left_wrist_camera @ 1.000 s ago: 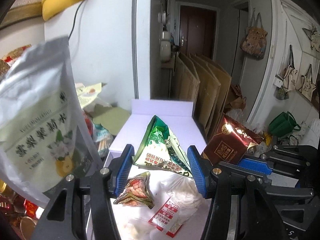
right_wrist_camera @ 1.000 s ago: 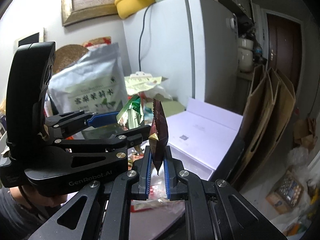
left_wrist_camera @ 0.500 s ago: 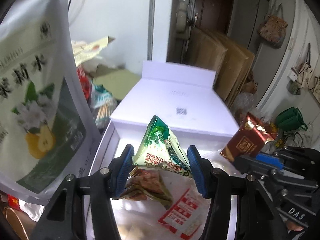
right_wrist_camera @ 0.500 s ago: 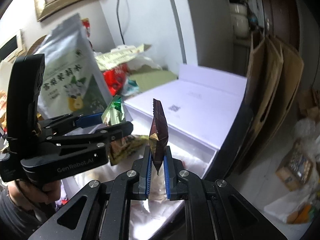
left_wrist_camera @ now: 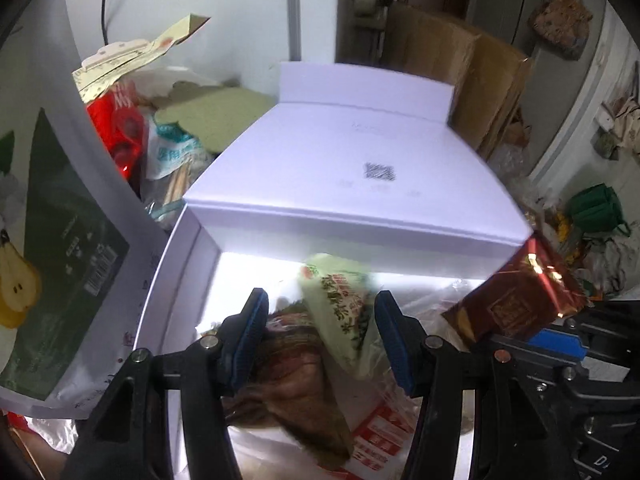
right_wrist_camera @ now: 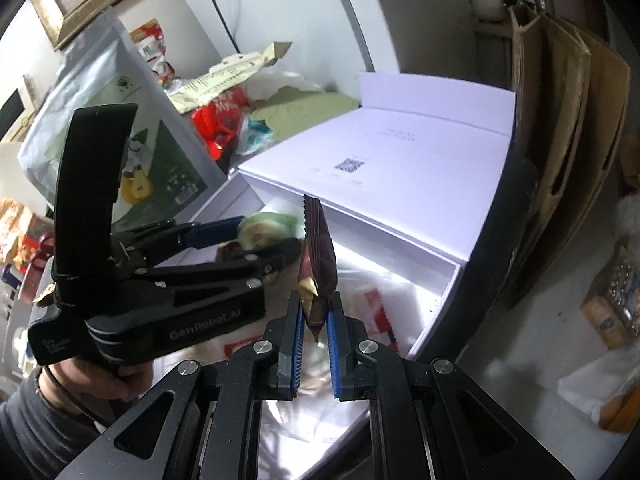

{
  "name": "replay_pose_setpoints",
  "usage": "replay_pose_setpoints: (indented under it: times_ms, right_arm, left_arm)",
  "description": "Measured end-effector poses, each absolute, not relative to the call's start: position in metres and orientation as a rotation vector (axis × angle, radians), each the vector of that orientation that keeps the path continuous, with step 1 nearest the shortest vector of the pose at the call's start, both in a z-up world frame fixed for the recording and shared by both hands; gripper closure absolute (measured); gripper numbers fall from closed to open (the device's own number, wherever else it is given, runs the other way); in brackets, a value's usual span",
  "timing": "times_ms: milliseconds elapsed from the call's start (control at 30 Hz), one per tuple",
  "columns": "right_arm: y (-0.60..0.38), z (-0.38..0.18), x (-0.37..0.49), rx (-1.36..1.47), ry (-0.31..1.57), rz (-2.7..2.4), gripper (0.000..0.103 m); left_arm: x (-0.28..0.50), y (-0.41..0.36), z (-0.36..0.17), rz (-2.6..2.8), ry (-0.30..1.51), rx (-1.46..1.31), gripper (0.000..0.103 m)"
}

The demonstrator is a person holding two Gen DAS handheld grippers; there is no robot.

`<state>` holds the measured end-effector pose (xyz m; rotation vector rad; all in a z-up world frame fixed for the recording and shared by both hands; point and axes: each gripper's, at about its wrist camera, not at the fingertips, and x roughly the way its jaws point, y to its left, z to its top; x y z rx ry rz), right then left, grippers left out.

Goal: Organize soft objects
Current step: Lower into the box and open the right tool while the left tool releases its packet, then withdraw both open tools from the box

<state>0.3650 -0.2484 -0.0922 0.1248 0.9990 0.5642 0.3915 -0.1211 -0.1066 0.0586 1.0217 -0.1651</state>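
Note:
My left gripper (left_wrist_camera: pixel 320 320) is open over the white box (left_wrist_camera: pixel 160 276). A green snack packet (left_wrist_camera: pixel 340 308), blurred, sits loose between its jaws, tilted, above a brown packet (left_wrist_camera: pixel 288 384) lying in the box. My right gripper (right_wrist_camera: pixel 314 320) has its jaws slightly apart around the lower corner of a dark red foil packet (right_wrist_camera: pixel 320 252), held upright over the box (right_wrist_camera: pixel 444 292); the same packet (left_wrist_camera: pixel 516 300) shows in the left wrist view. The left gripper (right_wrist_camera: pixel 264 240) shows to the left of it.
The box's white lid (left_wrist_camera: pixel 352 168) lies folded back behind. A large silver pouch with a pear picture (left_wrist_camera: pixel 52 248) stands at the left. Red and green bags (left_wrist_camera: pixel 120 128) pile behind it. Cardboard sheets (left_wrist_camera: pixel 472 72) lean at the back right. A red-printed sachet (left_wrist_camera: pixel 380 436) lies in the box.
Both grippers have moved down and forward over the box. The green packet has slipped loose and tipped between the left jaws. The right jaws have opened slightly around the red packet.

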Motion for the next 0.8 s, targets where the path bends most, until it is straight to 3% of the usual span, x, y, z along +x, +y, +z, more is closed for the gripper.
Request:
replay_pose_setpoints:
  times_ms: [200,467,600,700,800]
  right_arm:
    - [-0.247,-0.099,0.368,0.125,1.035,0.564,0.090]
    - [-0.248,-0.084,0.363,0.085,0.995,0.519,0.089]
    - [-0.244,-0.075,0.360,0.041,0.977,0.510,0.078]
    - [-0.242,-0.070,0.357,0.027,0.966,0.505,0.077]
    - [-0.241,-0.065,0.353,0.012,0.956,0.493,0.067]
  left_arm:
    - [0.392,-0.113,-0.111,-0.149,1.034,0.021,0.048]
    - [0.374,-0.111,-0.081,-0.135,0.912,0.022,0.048]
    - [0.369,-0.104,-0.064,-0.125,0.877,-0.022,0.048]
    - [0.367,-0.106,-0.057,-0.113,0.873,0.009,0.048]
    - [0.363,-0.111,-0.055,-0.093,0.885,0.050,0.047]
